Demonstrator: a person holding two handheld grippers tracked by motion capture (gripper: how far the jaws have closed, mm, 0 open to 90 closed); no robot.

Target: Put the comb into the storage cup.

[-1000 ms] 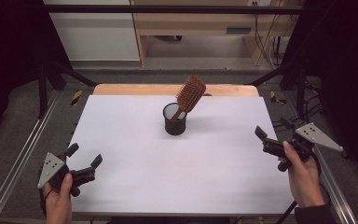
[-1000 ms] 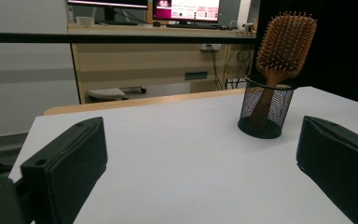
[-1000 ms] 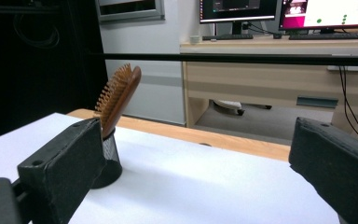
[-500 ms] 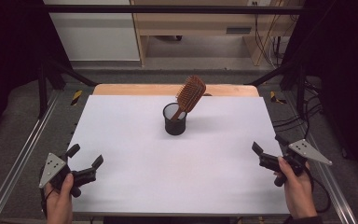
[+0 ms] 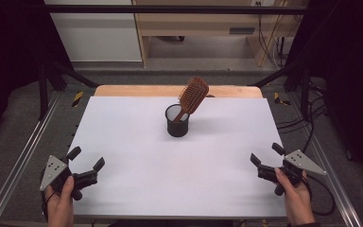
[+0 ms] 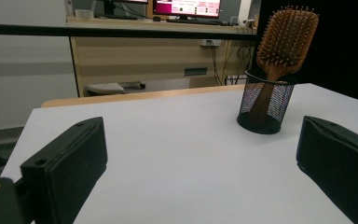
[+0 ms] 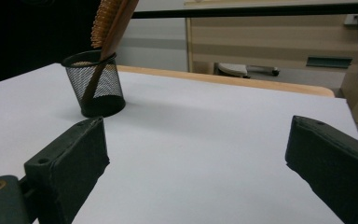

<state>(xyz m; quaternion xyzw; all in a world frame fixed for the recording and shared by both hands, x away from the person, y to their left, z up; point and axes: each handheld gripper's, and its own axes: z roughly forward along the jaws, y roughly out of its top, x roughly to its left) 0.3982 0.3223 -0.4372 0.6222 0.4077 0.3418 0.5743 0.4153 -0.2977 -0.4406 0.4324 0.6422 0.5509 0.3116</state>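
A wooden paddle hairbrush (image 5: 193,97) stands handle-down in a black mesh cup (image 5: 177,121), leaning right, at the counter's far middle.

**Three cameras, one shared centre**

The high view is looking forward and down from above the person's side, taking in the whole white rectangular tabletop (image 5: 137,142) from well back. The left gripper view is riding low, just above the tabletop at its near left corner, facing forward and rightward between its own two black fingers (image 6: 70,158). The right gripper view is sitting equally low at the near right corner, facing forward and leftward. All three are sharing the black wire-mesh cup (image 5: 177,120) holding the brown wooden paddle hairbrush (image 5: 193,95), seen far right in the left gripper view (image 6: 265,107) and far left in the right gripper view (image 7: 97,88).
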